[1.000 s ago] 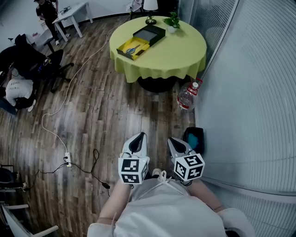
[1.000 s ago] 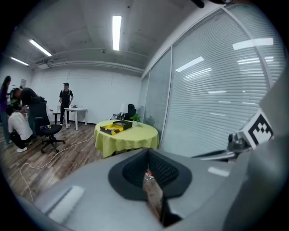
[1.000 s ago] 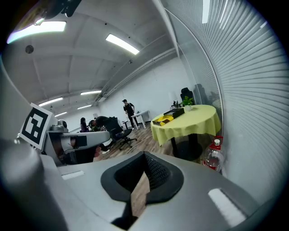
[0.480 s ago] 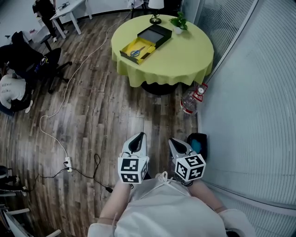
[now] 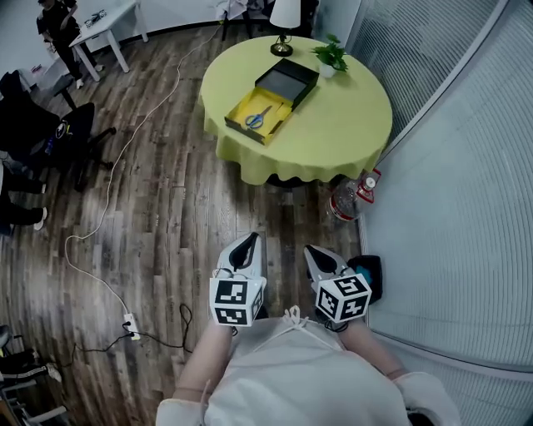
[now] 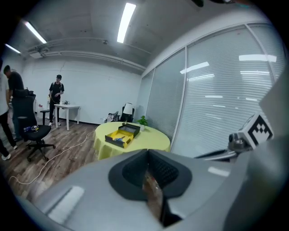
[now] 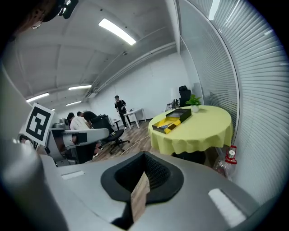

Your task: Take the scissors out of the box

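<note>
An open yellow box [image 5: 259, 117] lies on a round table with a yellow-green cloth [image 5: 350, 125], far ahead of me. Blue-handled scissors [image 5: 257, 119] lie inside the box, and its black lid [image 5: 288, 82] sits just behind it. My left gripper [image 5: 247, 243] and right gripper [image 5: 317, 253] are held side by side close to my body, both shut and empty, well short of the table. The box [image 6: 120, 135] looks small and distant in the left gripper view, beyond the shut jaws [image 6: 146, 157]. In the right gripper view the box [image 7: 171, 121] is likewise far past the shut jaws [image 7: 145, 159].
A large water bottle [image 5: 342, 205] and a red-capped item [image 5: 367, 184] stand on the floor by the table's base. A black bin [image 5: 368, 271] sits by the glass wall at right. A white cable [image 5: 107, 218] crosses the wood floor. A plant [image 5: 331, 56] and lamp [image 5: 285, 18] are on the table.
The table and box have come nearer and lower in the head view as I walk toward them. Both grippers keep their place in front of me and stay shut.
</note>
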`<state>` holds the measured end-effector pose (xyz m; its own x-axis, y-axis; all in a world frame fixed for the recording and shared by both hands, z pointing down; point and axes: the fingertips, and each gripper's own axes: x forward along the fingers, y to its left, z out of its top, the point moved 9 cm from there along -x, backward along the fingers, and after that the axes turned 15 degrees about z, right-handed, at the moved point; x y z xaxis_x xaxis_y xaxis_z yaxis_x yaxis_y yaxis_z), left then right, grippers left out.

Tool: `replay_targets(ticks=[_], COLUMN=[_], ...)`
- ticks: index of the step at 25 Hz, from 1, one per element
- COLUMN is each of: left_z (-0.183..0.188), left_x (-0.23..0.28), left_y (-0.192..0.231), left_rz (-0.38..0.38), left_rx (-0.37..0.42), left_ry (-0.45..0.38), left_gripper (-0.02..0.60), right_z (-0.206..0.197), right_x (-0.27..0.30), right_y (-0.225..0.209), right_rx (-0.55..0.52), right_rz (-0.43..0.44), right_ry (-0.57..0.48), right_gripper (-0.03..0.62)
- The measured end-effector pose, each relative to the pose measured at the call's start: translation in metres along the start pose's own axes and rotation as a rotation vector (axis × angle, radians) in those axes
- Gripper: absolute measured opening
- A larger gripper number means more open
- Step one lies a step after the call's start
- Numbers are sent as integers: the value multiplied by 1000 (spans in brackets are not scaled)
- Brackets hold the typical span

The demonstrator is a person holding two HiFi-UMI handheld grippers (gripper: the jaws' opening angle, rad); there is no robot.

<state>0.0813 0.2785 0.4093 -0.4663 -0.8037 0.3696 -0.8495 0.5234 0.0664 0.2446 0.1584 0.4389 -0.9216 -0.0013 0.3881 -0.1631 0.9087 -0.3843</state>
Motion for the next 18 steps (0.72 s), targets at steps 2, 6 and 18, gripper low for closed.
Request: replay_targets(ticks=[2,6,18], left_z=[9,21,31], left_x=[14,36,115], left_y=[30,78,130], left_rz=[-7,-19,-45], left_rx=[4,2,-6], left_ry=[-3,9,58], left_gripper=[5,5,5], right_z=[14,34,64], right_x=[29,78,164], right_y=[7,17,-11], right_rx=[-5,-10,19], right_rz=[-10,-19,-31], right_ry=[-3,-5,21], right_gripper=[-2,-2,-2])
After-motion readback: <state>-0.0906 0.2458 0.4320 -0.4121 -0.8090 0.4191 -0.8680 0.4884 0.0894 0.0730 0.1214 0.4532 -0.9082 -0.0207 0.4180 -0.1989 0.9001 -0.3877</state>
